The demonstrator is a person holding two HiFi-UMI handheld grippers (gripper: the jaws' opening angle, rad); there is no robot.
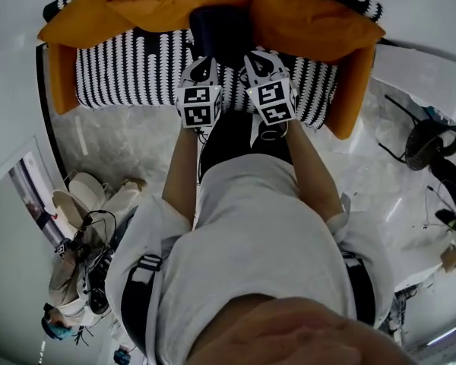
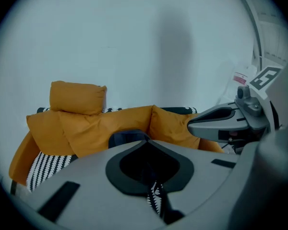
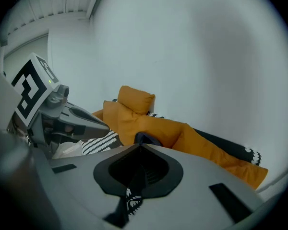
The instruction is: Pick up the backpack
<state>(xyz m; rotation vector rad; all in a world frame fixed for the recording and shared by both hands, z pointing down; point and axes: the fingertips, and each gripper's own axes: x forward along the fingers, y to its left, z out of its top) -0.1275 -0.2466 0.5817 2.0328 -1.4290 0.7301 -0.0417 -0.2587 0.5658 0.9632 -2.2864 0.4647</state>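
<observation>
A dark navy backpack [image 1: 219,26] sits on the black-and-white patterned sofa [image 1: 129,71], leaning against orange cushions [image 1: 175,2]. In the head view both grippers hover side by side just in front of it. My left gripper [image 1: 204,61] is shut with nothing held. My right gripper [image 1: 258,56] is also shut and empty. The left gripper view shows the backpack [image 2: 126,137] just past my closed left gripper [image 2: 148,143], with the right gripper [image 2: 223,122] alongside. In the right gripper view the backpack [image 3: 147,139] peeks over my closed right gripper [image 3: 139,146], and the left gripper [image 3: 74,117] is beside it.
The sofa stands against a white wall on a pale marble floor [image 1: 121,139]. Shoes and bags [image 1: 87,204] lie at the lower left. A black round stand [image 1: 433,138] and cables are on the right, beside a white box [image 1: 418,71]. Orange armrests [image 1: 62,78] flank the seat.
</observation>
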